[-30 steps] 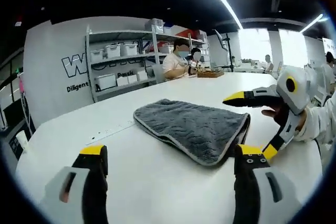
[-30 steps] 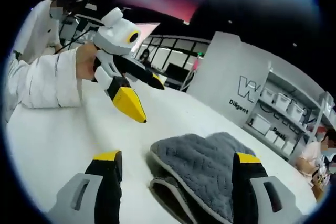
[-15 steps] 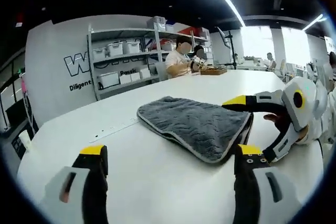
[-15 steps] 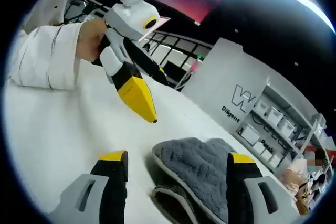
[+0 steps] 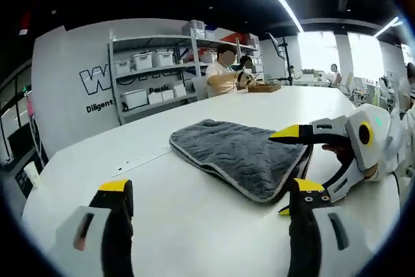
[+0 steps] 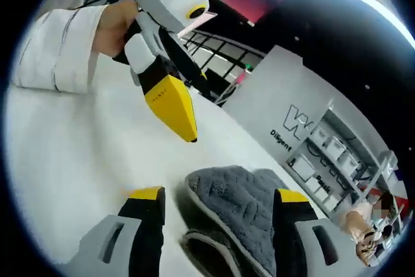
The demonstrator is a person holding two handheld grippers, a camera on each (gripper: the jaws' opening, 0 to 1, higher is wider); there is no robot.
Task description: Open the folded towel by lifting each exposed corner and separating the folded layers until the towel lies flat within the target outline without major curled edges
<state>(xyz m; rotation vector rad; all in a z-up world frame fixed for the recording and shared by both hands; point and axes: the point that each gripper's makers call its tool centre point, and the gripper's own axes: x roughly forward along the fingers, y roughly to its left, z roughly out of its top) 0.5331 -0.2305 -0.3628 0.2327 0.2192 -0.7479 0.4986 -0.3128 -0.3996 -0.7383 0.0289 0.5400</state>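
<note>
A grey towel (image 5: 237, 150) lies folded on the white table (image 5: 194, 225), with a layered edge at its right end. My left gripper (image 5: 213, 189) hovers open a little short of the towel's near side, nothing between its jaws. From the right comes my right gripper (image 5: 285, 172), open, its yellow-tipped jaws standing above and below the towel's right corner. In the right gripper view the towel (image 6: 243, 196) sits between my right gripper's (image 6: 219, 196) own spread jaws, its folded layers showing low in the middle. The left gripper (image 6: 198, 115) hangs above the table, held by a hand in a white sleeve.
Metal shelves (image 5: 149, 72) with white bins stand against the grey wall behind the table. People (image 5: 224, 76) sit at the table's far end. A pale marked strip (image 5: 139, 160) lies on the table left of the towel. Bare tabletop (image 6: 65, 147) spreads left of the towel.
My right gripper has moved in on the towel's right corner, and its jaws now straddle the edge. The left gripper has barely moved.
</note>
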